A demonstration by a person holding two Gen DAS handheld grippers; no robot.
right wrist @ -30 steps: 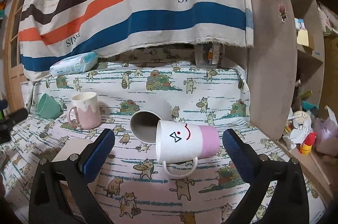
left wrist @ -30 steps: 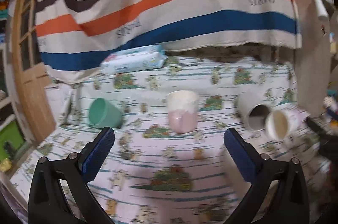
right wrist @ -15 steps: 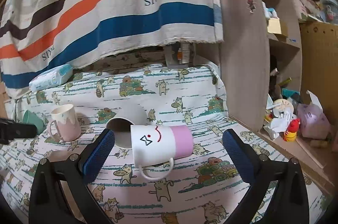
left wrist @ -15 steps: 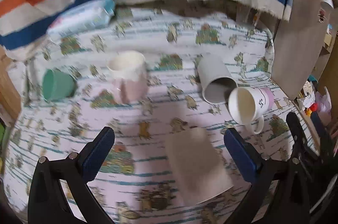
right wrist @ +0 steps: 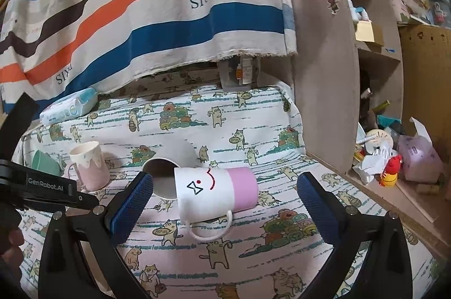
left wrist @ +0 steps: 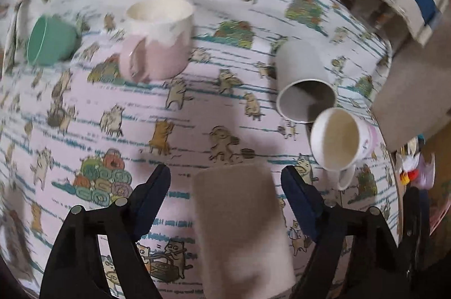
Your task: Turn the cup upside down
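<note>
A white mug with a pink base and a drawn face (right wrist: 215, 193) lies on its side on the cat-print cloth, handle toward me; in the left wrist view (left wrist: 339, 139) its mouth faces the camera at the right. My right gripper (right wrist: 224, 207) is open, its blue pads either side of and just in front of this mug. My left gripper (left wrist: 225, 199) is open above a beige cup (left wrist: 239, 225) that lies on its side between the fingers. A grey cup (right wrist: 169, 166) lies on its side touching the mug; it also shows in the left wrist view (left wrist: 304, 90).
A pink-and-cream mug (right wrist: 87, 169) stands upright at the left, and a green cup (right wrist: 43, 163) lies on its side beyond it. A wipes pack (right wrist: 69, 110) lies at the back. A striped cloth (right wrist: 146, 2) hangs behind. Wooden shelving (right wrist: 324, 73) bounds the right side.
The left gripper has tilted down and moved forward over the cloth, so the beige cup now sits between its fingers. The right gripper has shifted slightly closer to the face mug.
</note>
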